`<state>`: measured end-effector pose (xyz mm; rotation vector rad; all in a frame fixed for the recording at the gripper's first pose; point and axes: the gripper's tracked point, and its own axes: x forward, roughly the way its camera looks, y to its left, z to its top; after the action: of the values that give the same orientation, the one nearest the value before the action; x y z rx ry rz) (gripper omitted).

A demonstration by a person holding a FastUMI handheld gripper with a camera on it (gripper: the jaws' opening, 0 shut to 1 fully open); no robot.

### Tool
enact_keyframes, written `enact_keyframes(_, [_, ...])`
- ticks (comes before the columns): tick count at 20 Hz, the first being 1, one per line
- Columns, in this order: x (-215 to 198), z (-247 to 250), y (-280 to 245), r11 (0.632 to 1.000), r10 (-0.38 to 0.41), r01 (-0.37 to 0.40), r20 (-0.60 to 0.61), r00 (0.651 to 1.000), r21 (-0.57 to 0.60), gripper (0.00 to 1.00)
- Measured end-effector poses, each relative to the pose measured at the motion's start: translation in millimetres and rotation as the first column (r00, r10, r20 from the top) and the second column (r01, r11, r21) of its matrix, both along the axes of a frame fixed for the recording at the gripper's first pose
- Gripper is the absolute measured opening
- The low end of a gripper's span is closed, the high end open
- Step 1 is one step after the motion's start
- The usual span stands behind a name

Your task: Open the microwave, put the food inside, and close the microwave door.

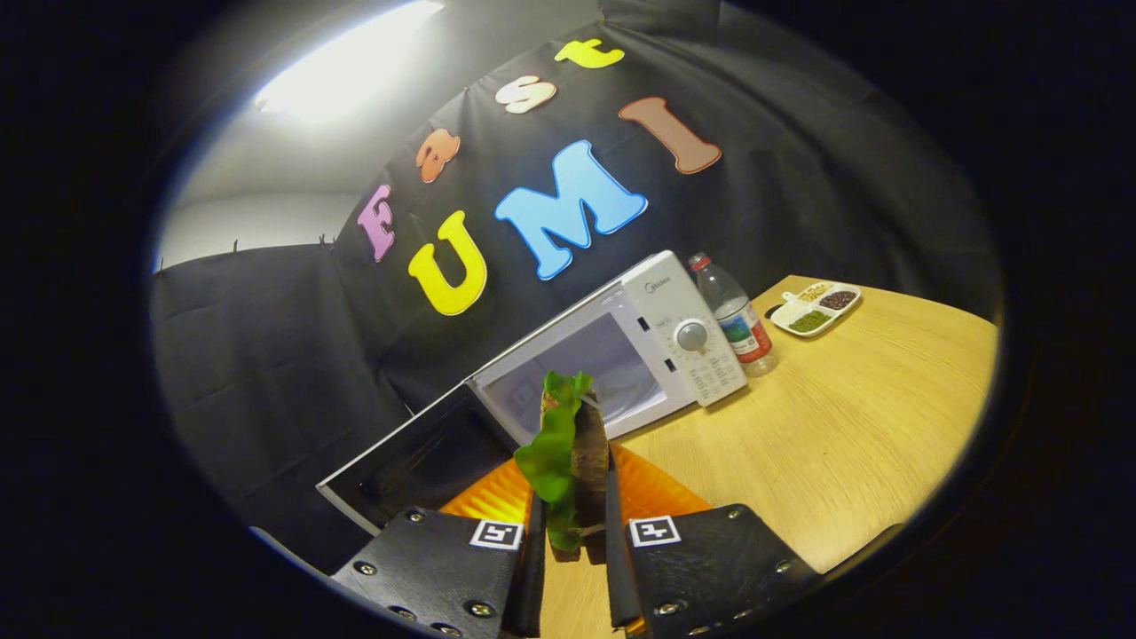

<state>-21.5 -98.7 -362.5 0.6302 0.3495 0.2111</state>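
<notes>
Gripper view: hand-held gripper (572, 524) clamps the food (568, 453); microwave (612, 346) door (417, 461) open beyond.

The food (568, 461) stands between the fingers of the gripper (575, 541), above a plate (657, 490) on the table (843, 426). Beyond them the microwave (621, 342) sits with its door (417, 466) swung open to the left. Just right of it stands a bottle (735, 312), with a divided dish (816, 308) farther right.
</notes>
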Motion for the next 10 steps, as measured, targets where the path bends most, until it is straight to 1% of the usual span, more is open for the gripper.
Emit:
enact_keyframes(3, [40, -6, 35, 0.997, 0.035, -0.034, -0.028, 0.999, 0.065, 0.29])
enact_keyframes(4, [54, -8, 45, 0.997, 0.041, -0.038, -0.037, 0.998, 0.071, 0.29])
enact_keyframes(7, [103, -19, 59, 0.999, 0.017, -0.014, -0.052, 0.998, 0.047, 0.29])
enact_keyframes(10, [153, -29, 74, 0.999, 0.006, -0.002, -0.07, 0.998, 0.054, 0.29])
